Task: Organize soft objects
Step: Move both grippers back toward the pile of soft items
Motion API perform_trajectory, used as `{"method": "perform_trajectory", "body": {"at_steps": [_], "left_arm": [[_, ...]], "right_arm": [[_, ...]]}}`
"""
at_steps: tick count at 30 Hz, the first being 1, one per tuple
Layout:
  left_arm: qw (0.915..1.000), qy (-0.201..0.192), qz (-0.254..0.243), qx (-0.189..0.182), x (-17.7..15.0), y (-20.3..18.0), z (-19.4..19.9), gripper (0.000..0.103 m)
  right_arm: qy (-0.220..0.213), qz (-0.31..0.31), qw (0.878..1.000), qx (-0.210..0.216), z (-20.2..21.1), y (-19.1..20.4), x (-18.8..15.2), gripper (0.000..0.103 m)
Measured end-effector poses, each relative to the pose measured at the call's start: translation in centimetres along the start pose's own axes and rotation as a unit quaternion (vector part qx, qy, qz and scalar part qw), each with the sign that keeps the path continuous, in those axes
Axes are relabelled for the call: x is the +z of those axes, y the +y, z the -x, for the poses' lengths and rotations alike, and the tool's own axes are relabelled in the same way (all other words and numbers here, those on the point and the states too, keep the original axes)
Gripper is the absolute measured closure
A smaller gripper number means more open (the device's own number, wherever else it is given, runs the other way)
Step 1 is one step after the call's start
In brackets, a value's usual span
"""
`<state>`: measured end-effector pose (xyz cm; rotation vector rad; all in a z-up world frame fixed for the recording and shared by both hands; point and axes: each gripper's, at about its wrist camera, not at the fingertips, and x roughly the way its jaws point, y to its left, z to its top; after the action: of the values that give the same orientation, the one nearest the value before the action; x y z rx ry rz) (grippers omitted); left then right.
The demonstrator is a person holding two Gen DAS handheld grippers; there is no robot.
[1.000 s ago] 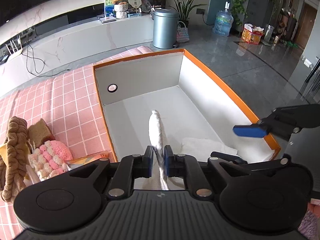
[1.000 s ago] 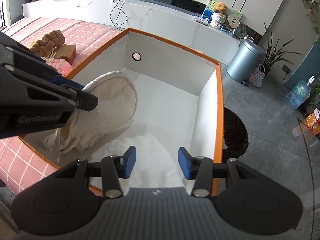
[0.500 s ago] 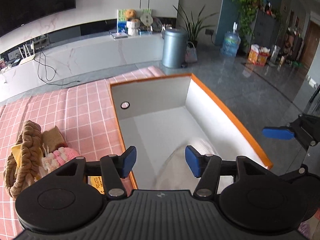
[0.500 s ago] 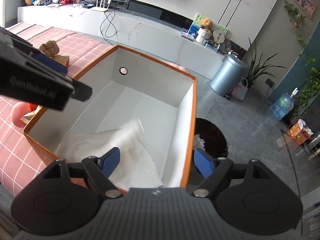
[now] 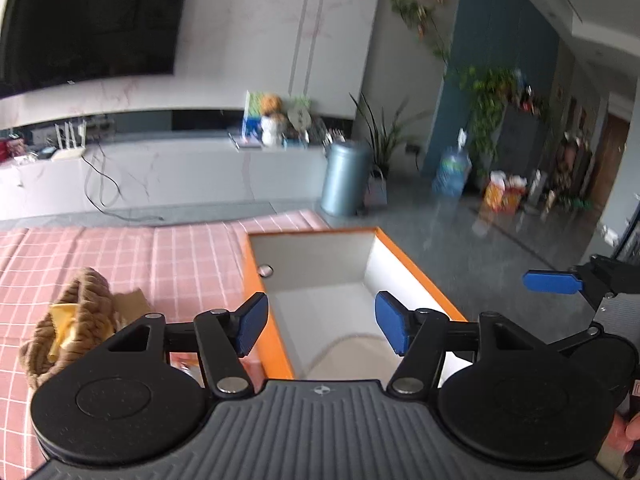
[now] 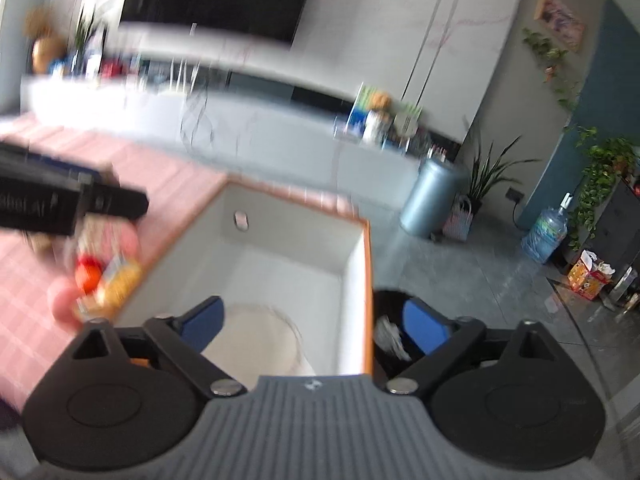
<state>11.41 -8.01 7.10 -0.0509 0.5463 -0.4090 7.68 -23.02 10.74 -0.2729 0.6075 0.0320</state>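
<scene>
A white box with an orange rim (image 5: 416,270) (image 6: 366,280) stands at the edge of the pink checked cloth (image 5: 120,256). A cream cloth (image 5: 352,356) (image 6: 256,336) lies inside it at the near end. My left gripper (image 5: 320,326) is open and empty, raised above the box's near left corner. My right gripper (image 6: 312,326) is open and empty over the box's near right wall. A brown knitted item (image 5: 80,312) with a yellow piece lies on the cloth to the left. Small red and orange items (image 6: 104,280) lie blurred beside the box.
A grey bin (image 5: 344,178) (image 6: 428,196), potted plants (image 5: 384,136), a water bottle (image 6: 544,232) and a white TV bench (image 5: 160,168) stand on the grey floor beyond. A dark round bin (image 6: 388,332) sits under the box's right side.
My left gripper let go of the cream cloth, which dropped into the box. Both grippers then rose and tilted up away from the box, the right one opening wider.
</scene>
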Motion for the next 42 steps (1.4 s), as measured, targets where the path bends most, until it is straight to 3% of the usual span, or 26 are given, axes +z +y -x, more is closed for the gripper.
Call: {"method": "perform_trajectory", "body": {"at_steps": [8,11,14,18,25,32,38,42], "left_arm": [[0.9972,-0.061,0.032,0.03,-1.8,3.3,3.0,0.031],[0.9948,-0.084,0.046,0.034,-2.7,5.0,4.1,0.027],[0.9921,-0.095,0.049,0.065,-4.0,6.7,5.2,0.023],[0.9907,-0.088,0.069,0.077,-5.9,9.0,6.0,0.021],[0.9921,-0.047,0.089,0.074,-9.4,12.6,6.0,0.021],[0.9937,0.011,0.089,0.067,-11.9,14.8,5.3,0.033],[0.9971,0.016,0.06,0.044,-13.0,14.8,4.7,0.04],[0.9987,0.024,0.04,0.019,-12.6,14.3,3.4,0.04]], "right_arm": [[-0.082,-0.076,0.994,0.021,1.1,5.3,-1.0,0.006],[-0.095,-0.075,0.992,0.034,1.1,7.8,-1.5,0.006],[-0.107,-0.069,0.991,0.044,1.4,10.6,-2.2,0.006],[-0.111,-0.06,0.99,0.061,1.3,13.8,-3.4,0.006],[-0.079,-0.026,0.994,0.064,0.4,17.7,-5.5,0.01],[-0.043,0.019,0.996,0.074,-1.4,19.9,-6.2,0.031],[-0.016,0.044,0.995,0.083,-3.7,20.9,-5.5,0.051],[-0.006,0.072,0.996,0.059,-5.3,20.8,-4.6,0.061]]}}
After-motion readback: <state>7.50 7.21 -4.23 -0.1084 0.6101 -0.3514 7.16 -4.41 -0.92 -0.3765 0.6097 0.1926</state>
